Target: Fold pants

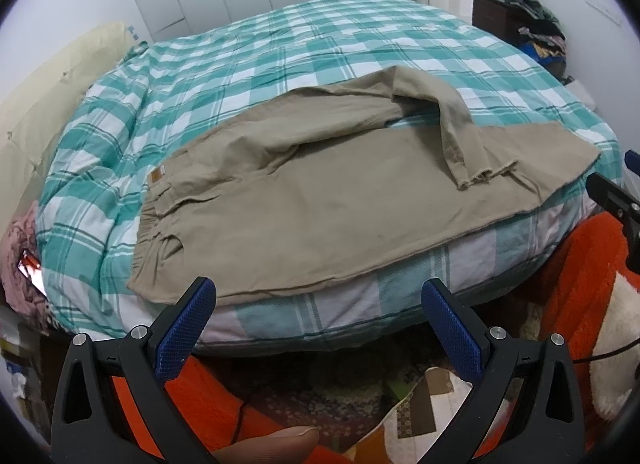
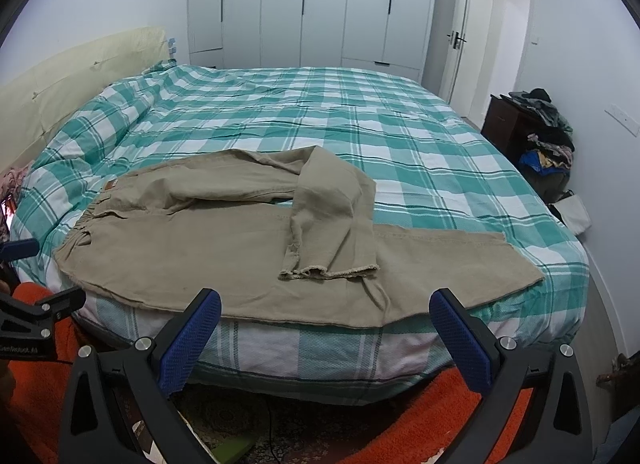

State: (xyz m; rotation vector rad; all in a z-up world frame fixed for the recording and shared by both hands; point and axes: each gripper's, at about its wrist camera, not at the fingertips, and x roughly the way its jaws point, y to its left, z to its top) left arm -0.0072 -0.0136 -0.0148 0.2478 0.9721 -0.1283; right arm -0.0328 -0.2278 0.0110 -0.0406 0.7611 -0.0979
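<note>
A pair of khaki pants (image 2: 224,264) is lying along the near edge of a bed (image 2: 400,132) that is wearing a teal-and-white checked cover. The waistband, gathered with elastic, is pointing left, and a small tan label (image 2: 110,185) is showing near it. One leg is stretching out flat to the right, reaching almost to the bed's corner. The other leg is bending back on itself and crossing over the flat one, its frayed hem (image 2: 328,270) resting on top of the fabric. The cloth is looking creased, with a faint dark spot on the near side.

The left gripper (image 1: 318,300) is hovering just off the bed's edge below the waist end, its blue fingers (image 1: 188,328) standing spread wide and grasping nothing. The right gripper (image 2: 325,310) is hanging before the middle of the flat leg, fingers (image 2: 460,340) likewise released and apart from the cloth.
</note>
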